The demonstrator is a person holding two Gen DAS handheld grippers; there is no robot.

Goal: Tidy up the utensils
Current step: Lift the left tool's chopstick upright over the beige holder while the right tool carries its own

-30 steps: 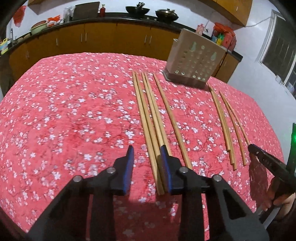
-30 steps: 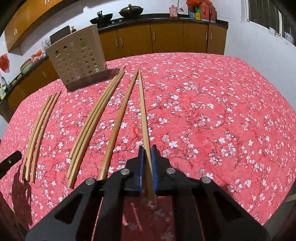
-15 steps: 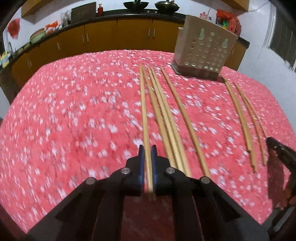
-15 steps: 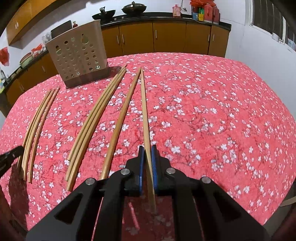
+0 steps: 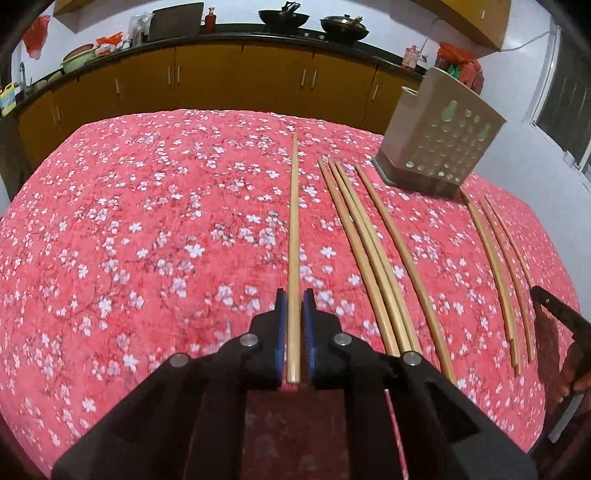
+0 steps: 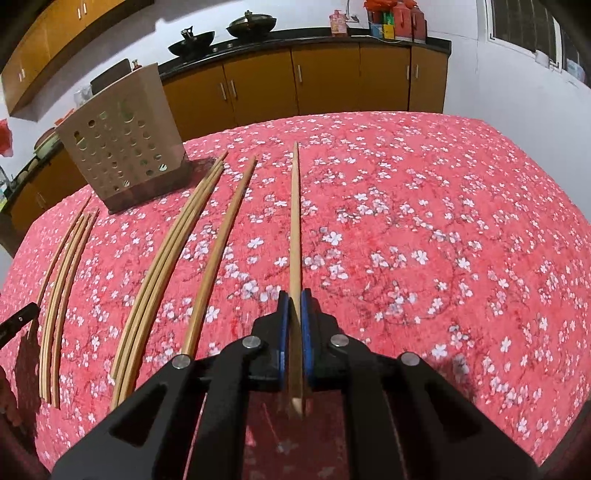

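Left tongs point(image 5: 294, 310): clenched on a long pale wooden chopstick point(image 5: 294, 236), its axis running straight ahead. Beige perforated plastic utensil holder point(image 5: 441, 144): ahead, to their right. Right tongs point(image 6: 294, 312): clenched on another wooden chopstick point(image 6: 295, 229); holder point(image 6: 122, 140) ahead-left, seemingly nearer.

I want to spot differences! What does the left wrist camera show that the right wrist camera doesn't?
Only left wrist: the left gripper shut on one chopstick. Only right wrist: the right gripper shut on another chopstick. Both: the holey utensil holder, loose chopsticks on the flowery tablecloth, and two woks.
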